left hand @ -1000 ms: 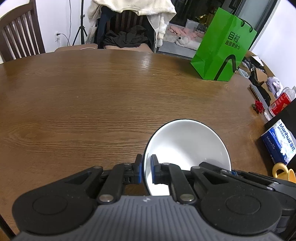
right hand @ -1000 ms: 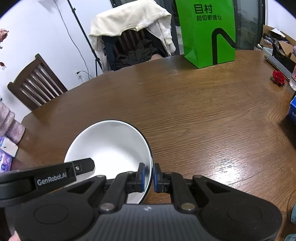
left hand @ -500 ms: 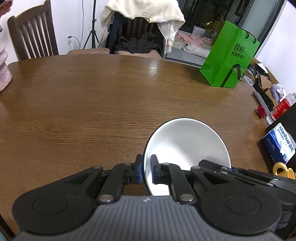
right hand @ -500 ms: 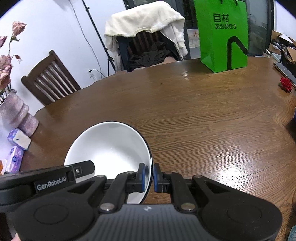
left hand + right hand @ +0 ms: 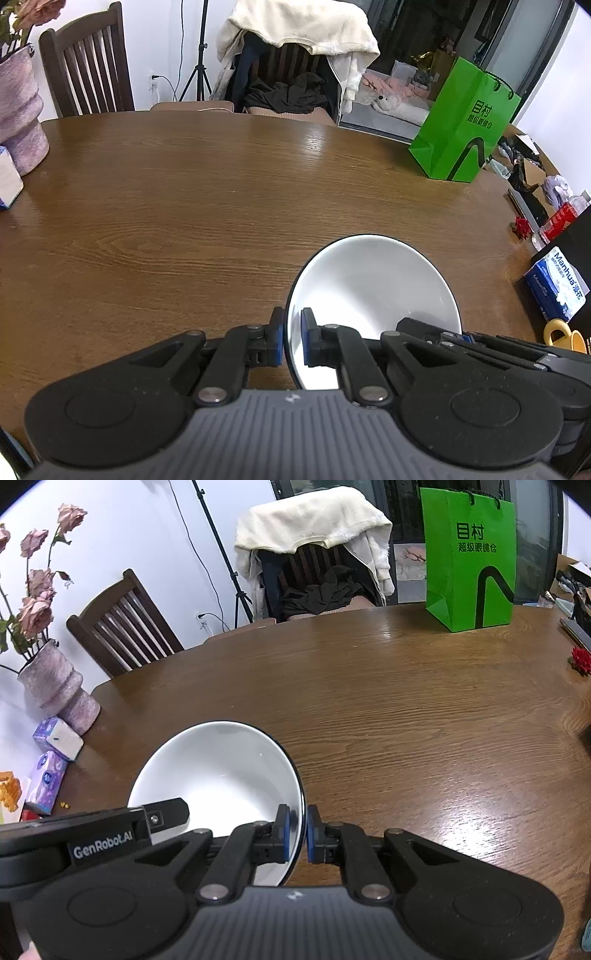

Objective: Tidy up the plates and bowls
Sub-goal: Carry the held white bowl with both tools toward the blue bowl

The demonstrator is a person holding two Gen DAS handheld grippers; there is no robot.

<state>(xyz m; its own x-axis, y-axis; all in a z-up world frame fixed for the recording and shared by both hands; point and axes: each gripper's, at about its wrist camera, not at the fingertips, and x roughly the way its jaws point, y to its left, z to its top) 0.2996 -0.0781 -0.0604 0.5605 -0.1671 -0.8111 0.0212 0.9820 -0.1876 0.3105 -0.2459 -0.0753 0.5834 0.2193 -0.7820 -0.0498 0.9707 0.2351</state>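
Two grippers share one white bowl: left gripper pinches the rim on its side, right gripper the opposite rim, jaws narrow, pads clamped on the thin wall. Bowl hangs over the wooden table, near its front edge. Likely glazed ceramic: stiff, slick, breakable, moderately heavy. Round, no long axis; mouth faces up, tipped slightly.

The white bowl's near rim is hidden behind both gripper bodies
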